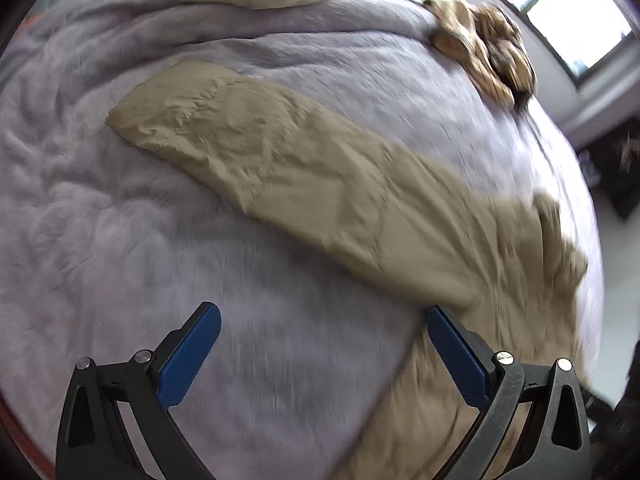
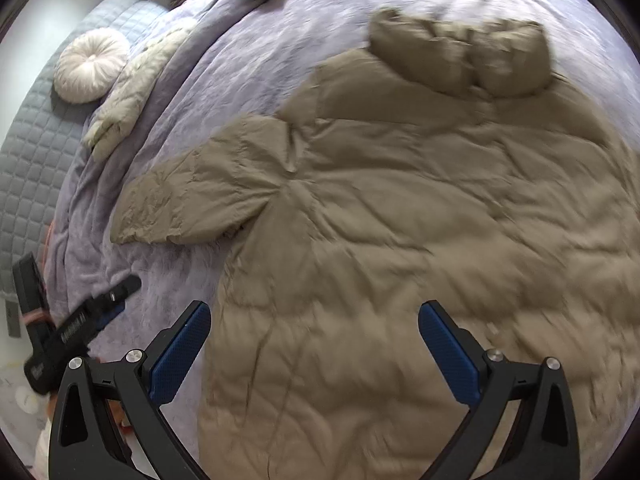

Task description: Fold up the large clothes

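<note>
Two gaping grippers, left gripper (image 1: 323, 354) and right gripper (image 2: 314, 350), above tan jacket (image 2: 400, 208); no legible writing.

A khaki puffer jacket (image 2: 400, 216) lay spread flat on the lavender bedspread (image 2: 248, 60), its hood (image 2: 460, 56) at the far end and one sleeve (image 2: 200, 196) reaching out to the left. The right gripper (image 2: 314, 352) hung above the jacket's near part, blue-padded fingers (image 2: 178, 356) wide apart and empty. The left gripper (image 2: 96, 312) showed at the near left. A round white cushion (image 2: 90, 66) sat far left.
</note>
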The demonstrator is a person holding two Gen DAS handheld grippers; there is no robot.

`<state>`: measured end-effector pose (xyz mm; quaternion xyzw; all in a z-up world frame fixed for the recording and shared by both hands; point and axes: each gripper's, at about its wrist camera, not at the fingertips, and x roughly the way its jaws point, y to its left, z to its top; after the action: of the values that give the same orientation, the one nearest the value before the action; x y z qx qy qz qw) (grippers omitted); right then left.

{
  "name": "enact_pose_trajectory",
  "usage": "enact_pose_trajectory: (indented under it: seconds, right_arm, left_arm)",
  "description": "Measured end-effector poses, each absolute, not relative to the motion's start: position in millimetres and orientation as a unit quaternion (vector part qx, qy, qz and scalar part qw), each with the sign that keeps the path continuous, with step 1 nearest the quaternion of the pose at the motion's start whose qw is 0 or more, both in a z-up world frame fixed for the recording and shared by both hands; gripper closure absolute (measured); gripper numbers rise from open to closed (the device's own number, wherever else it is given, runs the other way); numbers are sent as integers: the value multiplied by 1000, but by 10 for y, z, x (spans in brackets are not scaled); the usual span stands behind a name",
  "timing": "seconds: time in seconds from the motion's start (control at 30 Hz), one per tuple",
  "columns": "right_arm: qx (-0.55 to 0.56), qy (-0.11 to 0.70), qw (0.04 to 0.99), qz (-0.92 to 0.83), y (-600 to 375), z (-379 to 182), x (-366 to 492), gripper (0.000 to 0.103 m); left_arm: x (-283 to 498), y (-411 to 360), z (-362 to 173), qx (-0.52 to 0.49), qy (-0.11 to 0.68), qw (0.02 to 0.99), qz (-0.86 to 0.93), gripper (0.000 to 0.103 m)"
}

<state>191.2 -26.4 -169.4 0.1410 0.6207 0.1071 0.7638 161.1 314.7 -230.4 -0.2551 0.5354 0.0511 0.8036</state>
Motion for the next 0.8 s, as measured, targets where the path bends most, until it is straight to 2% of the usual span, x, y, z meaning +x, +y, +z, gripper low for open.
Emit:
enact_pose_trajectory:
  seconds: [0.23,0.3,0.33,0.37,0.4,0.57,0.63,0.67,0.7,0.77,0.8]
  right_arm:
    - [155,608,769,124,121,-2029,2424,2]
    - [182,601,766,137,213,-2158,2568,23]
    - [191,601,763,146,257,-2204,2611,56]
    - [195,605,757,149,313,-2280,2673,84]
    - [197,611,752,149,370,-2365,2737,89]
    - [191,606,751,179,617,-2595,2886,90]
    - [188,621,738,185,690,-2740,2905,90]
    - [190,627,734,180,697,-2830,2914,90]
    - [197,628,731,179,681,-2881,2913,91]
    - [206,626,731,179,646,-2944,2907,93]
    - [209,625,730,182,633,-2974,2921,93]
  left_arm:
    - [2056,3663,-2810,-320,510,795,80,0]
    - [2153,3789,-2953,-333,513,786,95,0]
    - [2202,3846,-3019,-343,511,782,97,0]
    - [2240,3893,-3066,-350,507,781,99,0]
    - [2291,3941,-3106,-357,500,782,103,0]
    - [2481,3975,-3140,-336,482,798,129,1]
    - [2554,3944,-3120,-325,478,804,139,20]
    - [2561,3932,-3107,-318,477,807,144,41]
    - [2598,3943,-3093,-318,472,812,134,69]
    - [2603,3962,-3045,-330,466,815,99,93]
    - [2625,3972,-3010,-335,461,818,80,95]
